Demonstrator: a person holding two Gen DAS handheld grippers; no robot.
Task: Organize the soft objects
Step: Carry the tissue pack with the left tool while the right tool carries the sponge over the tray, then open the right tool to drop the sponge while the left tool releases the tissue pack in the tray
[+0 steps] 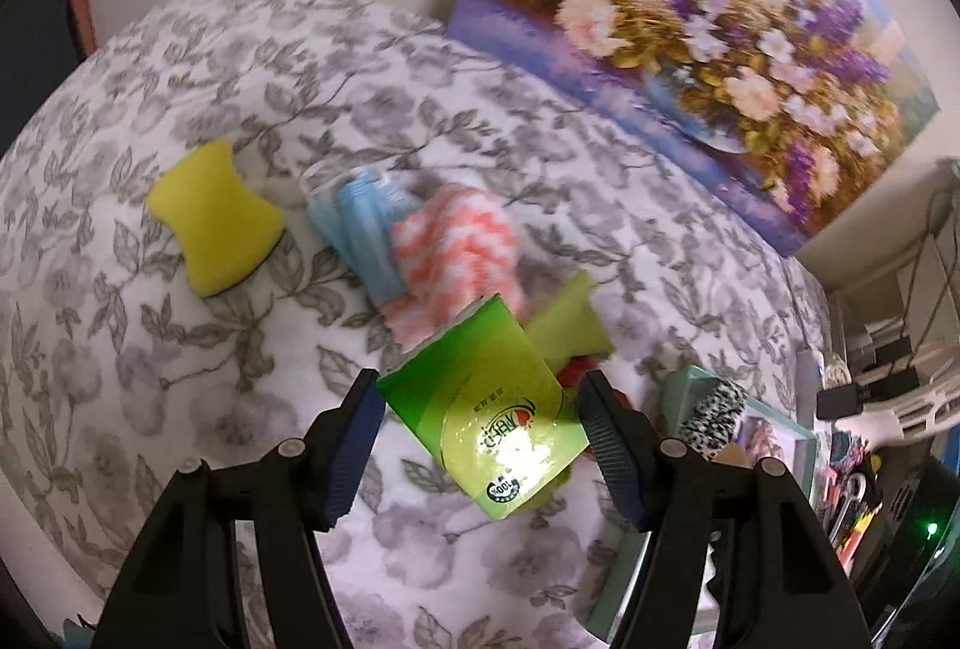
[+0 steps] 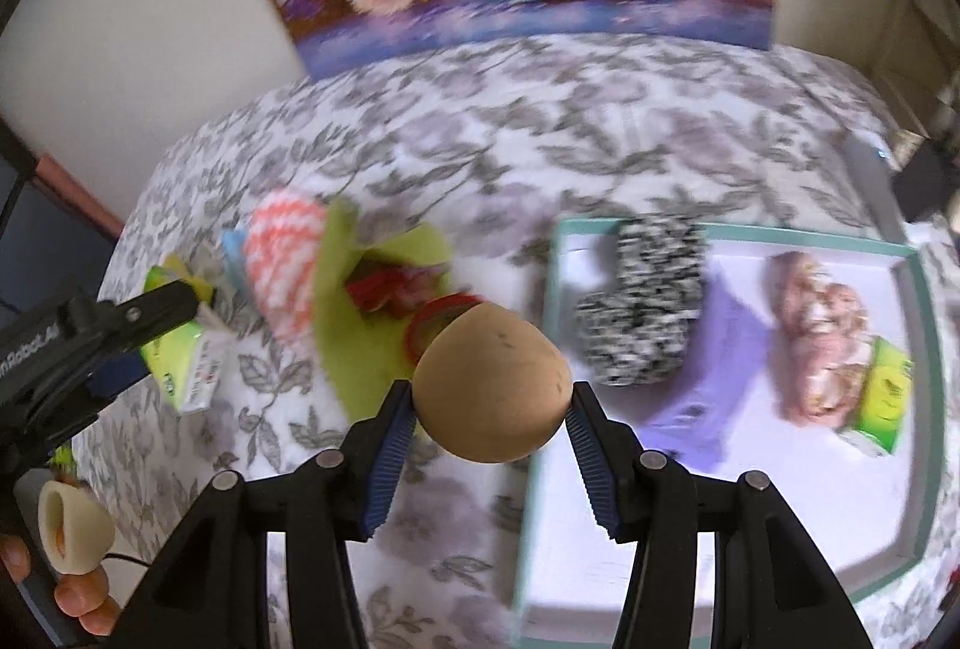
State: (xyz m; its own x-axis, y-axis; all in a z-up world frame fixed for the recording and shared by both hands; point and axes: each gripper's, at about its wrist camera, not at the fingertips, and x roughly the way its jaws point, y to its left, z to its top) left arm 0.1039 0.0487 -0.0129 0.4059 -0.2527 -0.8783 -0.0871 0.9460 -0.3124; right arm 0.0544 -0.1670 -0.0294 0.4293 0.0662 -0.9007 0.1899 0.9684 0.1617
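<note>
My left gripper [image 1: 480, 409] is shut on a green tissue pack [image 1: 489, 409] and holds it above the floral bedspread [image 1: 180, 385]. My right gripper [image 2: 491, 406] is shut on a tan soft ball [image 2: 492, 379], held beside the left edge of a teal-rimmed white tray [image 2: 918, 325]. The tray holds a black-and-white speckled cloth [image 2: 642, 307], a purple cloth [image 2: 714, 373], a pink plush [image 2: 822, 331] and a green pack [image 2: 885, 391]. On the bed lie a yellow sponge [image 1: 216, 217], a blue cloth [image 1: 360, 229], a pink-and-white zigzag cloth [image 1: 456, 247] and a lime cloth [image 1: 567, 319].
A flower painting [image 1: 690, 25] leans against the wall behind the bed. Red items [image 2: 414, 295] lie on the lime cloth [image 2: 360, 331]. The left gripper with its pack [image 2: 180, 343] shows at the left of the right wrist view. Cluttered shelves [image 1: 870, 409] stand at the right.
</note>
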